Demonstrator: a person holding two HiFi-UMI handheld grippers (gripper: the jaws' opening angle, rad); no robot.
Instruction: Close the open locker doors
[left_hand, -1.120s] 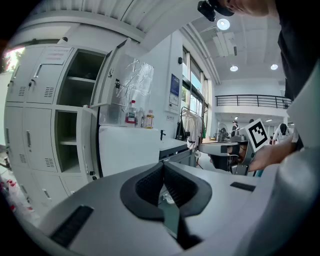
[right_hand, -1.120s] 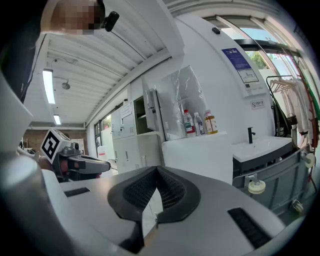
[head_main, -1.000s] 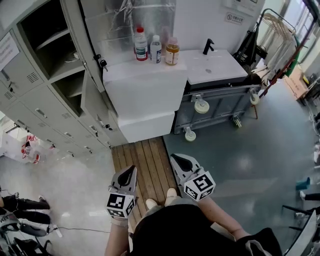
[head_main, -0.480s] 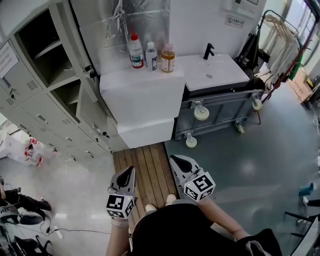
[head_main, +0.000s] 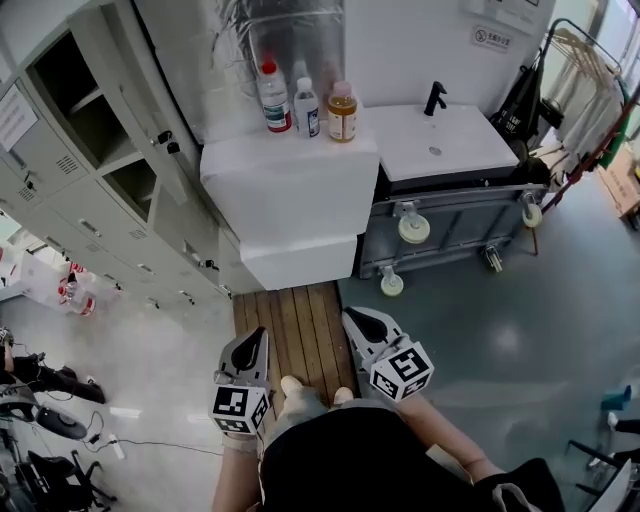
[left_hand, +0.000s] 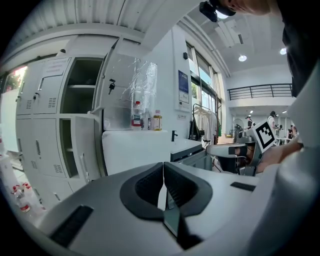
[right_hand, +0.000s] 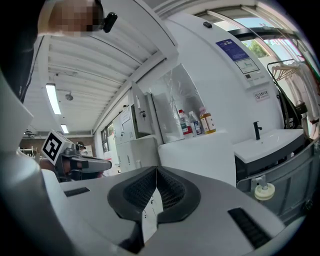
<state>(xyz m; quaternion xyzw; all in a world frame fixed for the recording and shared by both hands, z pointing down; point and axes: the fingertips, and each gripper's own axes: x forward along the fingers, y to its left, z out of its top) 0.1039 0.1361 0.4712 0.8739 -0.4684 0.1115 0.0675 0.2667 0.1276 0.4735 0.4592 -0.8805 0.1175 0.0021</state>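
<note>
head view shows you standing on the wooden platform (head_main: 295, 320), with the grey lockers (head_main: 70, 195) ahead at your left. two locker doors are open there, one above the other. in the left gripper view you see them well: the upper door (left_hand: 110, 105), with a key (left_hand: 111, 86) hanging in it, stands out from the locker front at the right side of its dark compartment, and the lower door (left_hand: 89, 155) stands out in the same way just under it. each door has its long axis upright, and its free edge points away from the lockers, into the room, near the white cabinet (head_main: 290, 190). shelves are visible inside the open compartments. your left gripper (head_main: 257, 335) is clenched, the jaws pressed together with nothing between them. your right gripper (head_main: 353, 317) is clenched too and holds nothing. both grippers are low in front of you above the platform, pointing toward the white cabinet, well apart from the doors. on the cabinet three bottles (head_main: 307, 104) stand in a row, and a sink (head_main: 440, 140) with a black tap (head_main: 434, 98) is at their right.
</note>
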